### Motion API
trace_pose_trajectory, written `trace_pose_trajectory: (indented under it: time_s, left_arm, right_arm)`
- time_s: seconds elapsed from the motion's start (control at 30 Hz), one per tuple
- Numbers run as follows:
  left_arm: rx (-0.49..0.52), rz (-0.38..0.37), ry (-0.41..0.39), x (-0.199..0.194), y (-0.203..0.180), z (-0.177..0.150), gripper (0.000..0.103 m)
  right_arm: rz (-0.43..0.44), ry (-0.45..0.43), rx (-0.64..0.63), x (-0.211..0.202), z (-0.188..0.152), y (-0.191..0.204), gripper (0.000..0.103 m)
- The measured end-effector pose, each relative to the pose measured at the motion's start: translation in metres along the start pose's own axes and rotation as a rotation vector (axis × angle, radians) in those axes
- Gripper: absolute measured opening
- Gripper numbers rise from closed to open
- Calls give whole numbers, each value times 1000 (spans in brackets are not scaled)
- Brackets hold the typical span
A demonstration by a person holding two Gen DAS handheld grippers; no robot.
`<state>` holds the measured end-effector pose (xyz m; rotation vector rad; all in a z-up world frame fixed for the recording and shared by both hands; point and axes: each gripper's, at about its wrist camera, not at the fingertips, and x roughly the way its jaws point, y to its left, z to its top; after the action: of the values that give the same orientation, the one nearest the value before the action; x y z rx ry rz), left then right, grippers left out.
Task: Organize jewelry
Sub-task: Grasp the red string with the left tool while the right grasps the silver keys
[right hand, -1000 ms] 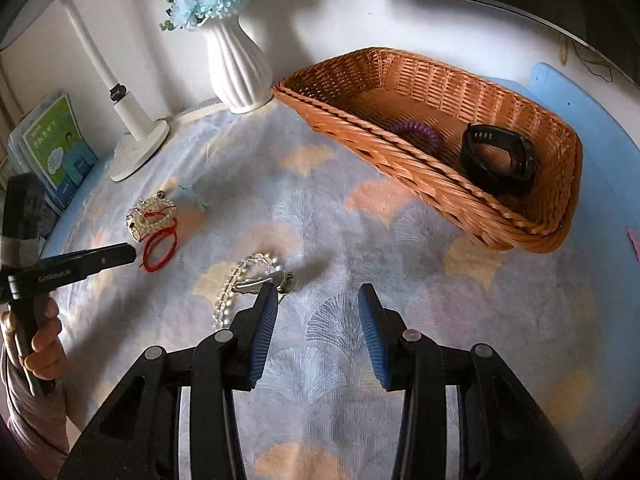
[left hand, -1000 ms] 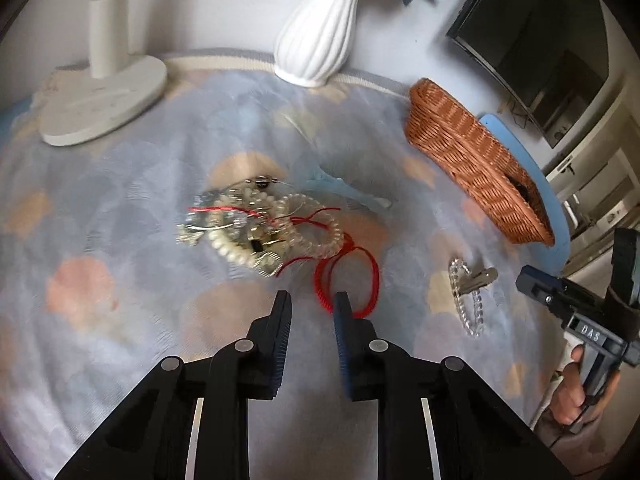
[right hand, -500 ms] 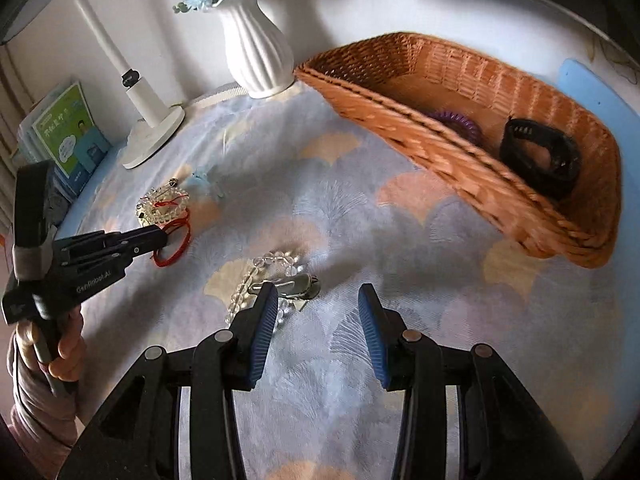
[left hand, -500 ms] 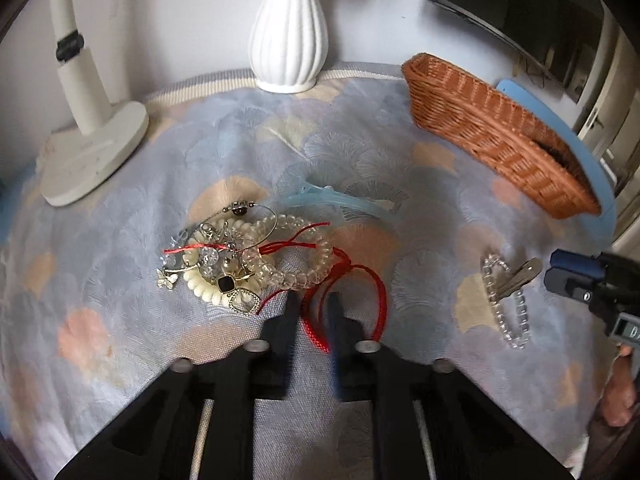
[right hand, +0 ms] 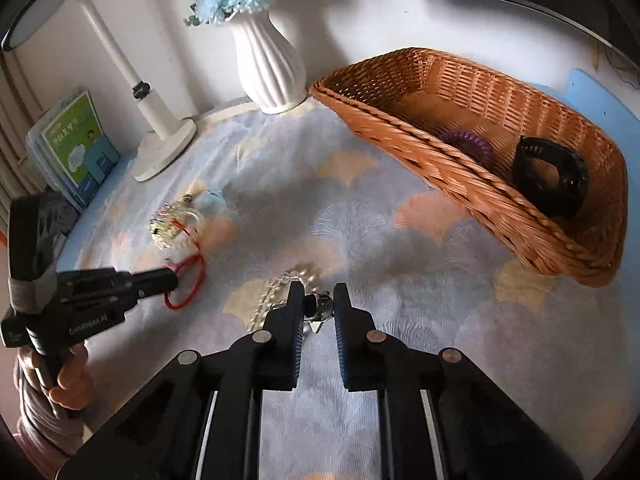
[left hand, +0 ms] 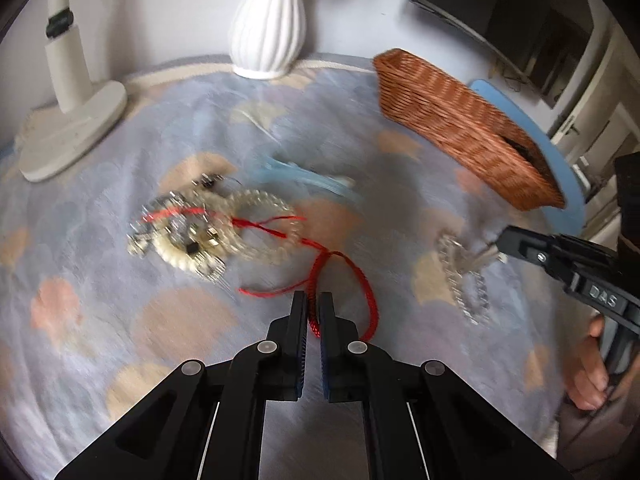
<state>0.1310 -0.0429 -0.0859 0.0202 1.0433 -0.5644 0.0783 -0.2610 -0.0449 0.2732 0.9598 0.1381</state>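
1. Left claw point(left hand: 313, 314) has its fingers pressed together on the red cord bracelet point(left hand: 366, 296), pinching one strand of the loop where it lies on the patterned cloth of the worktop point(left hand: 120, 300).
2. Right claw point(right hand: 314, 306) is closing, with the silver clip point(right hand: 318, 304) between its blue-lined fingers; the fingers sit close on either side of it, and contact on both sides cannot be made out.
3. That clip lies touching a clear bead bracelet point(right hand: 276, 292), on the cloth just in front of the right claw.
4. Beyond the red cord sits a tangled heap of jewelry point(left hand: 200, 228): pale bead rings, a clear coiled band and small metal pieces, with a thin red thread running through it.
5. A pale blue piece point(left hand: 304, 174) lies just behind the heap, too blurred to tell what it is.
6. At the far right stands a wicker basket point(right hand: 400, 80), holding a purple coiled band point(right hand: 466, 144) and a black watch band point(right hand: 550, 176).
7. A white ribbed vase point(right hand: 268, 64) and a white lamp base point(right hand: 164, 148) stand at the back edge.
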Motion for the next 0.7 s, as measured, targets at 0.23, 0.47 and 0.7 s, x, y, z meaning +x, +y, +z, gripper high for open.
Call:
trace_pose_trajectory:
  time_s: [0.23,0.47,0.7]
  left_arm:
    - [31,-110,-1,-26,-19,-15,5]
    - [59,-193,-46,-64,-38,-20,5]
    - [112,-178,-192,-126,-50,-11,5]
  right_arm:
    - [6,-61,-3,-35,2,1,16]
    - [-4,-78,6,-50,-3,-5,16]
    - [10,-68,41,-51,-9,-17,16]
